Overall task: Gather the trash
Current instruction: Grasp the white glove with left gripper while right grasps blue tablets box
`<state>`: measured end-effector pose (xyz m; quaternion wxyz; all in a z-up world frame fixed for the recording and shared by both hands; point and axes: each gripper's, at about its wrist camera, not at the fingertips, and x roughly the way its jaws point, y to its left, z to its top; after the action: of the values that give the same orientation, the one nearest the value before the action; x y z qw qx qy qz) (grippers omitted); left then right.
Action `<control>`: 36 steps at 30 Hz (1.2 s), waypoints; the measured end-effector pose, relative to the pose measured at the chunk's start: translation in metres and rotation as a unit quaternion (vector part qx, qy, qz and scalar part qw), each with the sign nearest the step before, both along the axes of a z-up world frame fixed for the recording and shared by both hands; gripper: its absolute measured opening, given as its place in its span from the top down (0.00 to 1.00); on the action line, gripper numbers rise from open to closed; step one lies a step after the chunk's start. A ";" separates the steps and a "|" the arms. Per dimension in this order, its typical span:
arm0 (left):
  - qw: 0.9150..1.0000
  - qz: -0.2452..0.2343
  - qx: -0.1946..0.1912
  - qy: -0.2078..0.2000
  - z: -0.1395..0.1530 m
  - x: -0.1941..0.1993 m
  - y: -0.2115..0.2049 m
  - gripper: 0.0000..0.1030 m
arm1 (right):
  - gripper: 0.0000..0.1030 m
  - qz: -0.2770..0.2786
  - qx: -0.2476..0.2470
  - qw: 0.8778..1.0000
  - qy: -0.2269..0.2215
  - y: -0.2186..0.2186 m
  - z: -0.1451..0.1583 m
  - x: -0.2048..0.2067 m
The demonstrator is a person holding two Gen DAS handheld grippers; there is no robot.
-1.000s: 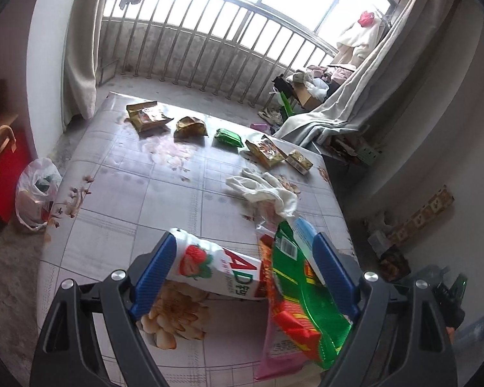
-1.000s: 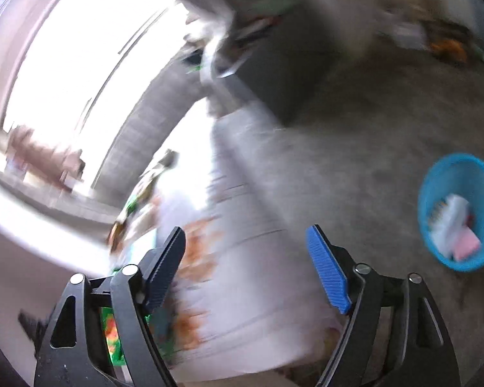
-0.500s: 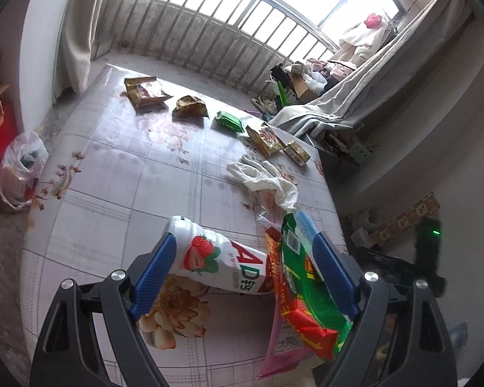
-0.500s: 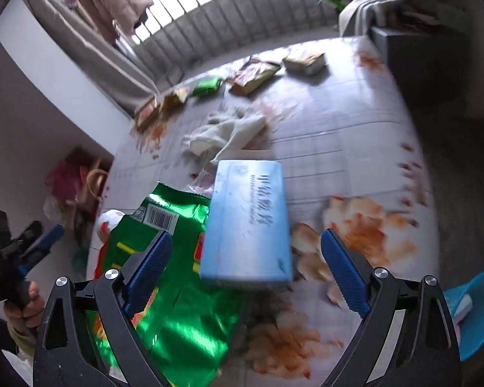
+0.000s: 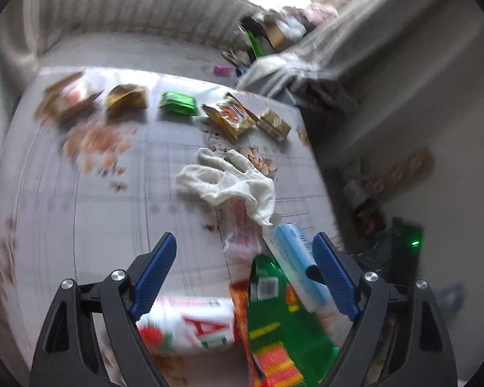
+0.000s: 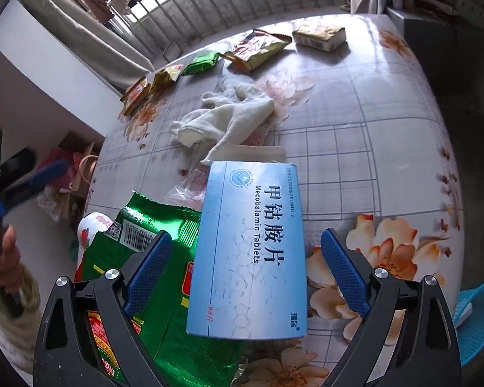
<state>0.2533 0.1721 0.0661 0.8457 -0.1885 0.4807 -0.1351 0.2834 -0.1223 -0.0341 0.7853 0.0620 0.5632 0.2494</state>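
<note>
We see the blue tablet box (image 6: 248, 251) lying flat on the bench (image 6: 387, 148), its near end overlapping a green snack bag (image 6: 164, 235) whose lower part is cut off by the frame. The right claw (image 6: 247, 264) straddles the box, jaws wide and clear of its sides, having just opened. The left wrist view is blurred; our left claw (image 5: 245, 271) stands wide, holding nothing, above a strawberry carton (image 5: 190, 325). A white glove (image 6: 229, 116) lies beyond.

One blue medicine box (image 6: 251, 251), one white glove (image 6: 229, 119), one milk carton (image 5: 190, 325), six snack packets, one blue basket (image 6: 477, 316).
</note>
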 end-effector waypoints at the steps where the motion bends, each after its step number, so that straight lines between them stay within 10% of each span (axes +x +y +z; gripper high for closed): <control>1: 1.000 -0.015 0.011 0.005 -0.002 0.010 -0.006 0.19 | 0.13 0.001 0.001 1.000 0.003 -0.001 0.000 0.000; 6: 0.995 0.000 -0.018 0.098 -0.041 0.058 -0.010 0.19 | 0.19 0.004 0.013 1.000 0.017 -0.003 -0.010 0.004; 13: 0.958 0.112 -0.147 0.221 -0.104 0.100 0.021 0.31 | 0.31 -0.005 0.046 0.998 0.050 -0.010 -0.024 0.010; 27: 0.955 0.143 -0.128 0.227 -0.131 0.134 0.024 0.58 | 0.32 -0.012 0.068 0.996 0.063 -0.016 -0.026 0.014; 36: 0.960 0.142 -0.106 0.219 -0.138 0.139 0.017 0.93 | 0.33 -0.006 0.054 0.997 0.063 -0.011 -0.031 0.017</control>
<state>0.3928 0.1893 -0.0715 0.7054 -0.3680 0.6055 -0.0193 0.3009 -0.1334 -0.0654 0.7453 0.1237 0.5968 0.2704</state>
